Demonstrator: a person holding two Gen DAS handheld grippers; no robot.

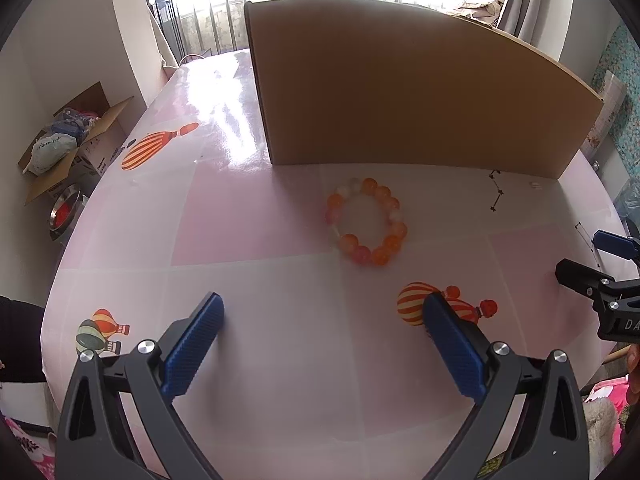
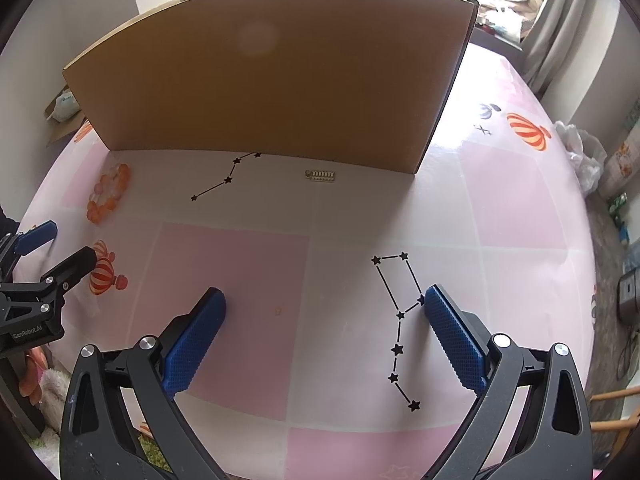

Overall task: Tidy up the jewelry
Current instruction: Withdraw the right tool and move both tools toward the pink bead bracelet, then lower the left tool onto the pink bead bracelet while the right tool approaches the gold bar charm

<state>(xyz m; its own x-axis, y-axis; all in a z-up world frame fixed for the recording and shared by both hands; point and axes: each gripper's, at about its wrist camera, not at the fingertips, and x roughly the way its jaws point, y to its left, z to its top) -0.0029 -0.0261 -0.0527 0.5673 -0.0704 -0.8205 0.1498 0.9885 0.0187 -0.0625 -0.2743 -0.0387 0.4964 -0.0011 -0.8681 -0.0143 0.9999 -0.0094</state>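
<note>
So the orange bead bracelet (image 1: 367,221) lies flat on the pink table (image 1: 256,224), just near of the upright cardboard box (image 1: 400,92), probably where it's meant to go; left gripper (image 1: 323,309) hovers nearer, fingers spread wide with nothing in them, lined up for a grab I'd guess; right gripper (image 2: 325,301) (also wide, empty) waits off right; a small pale clip (image 2: 320,175) sits by the box.
</note>
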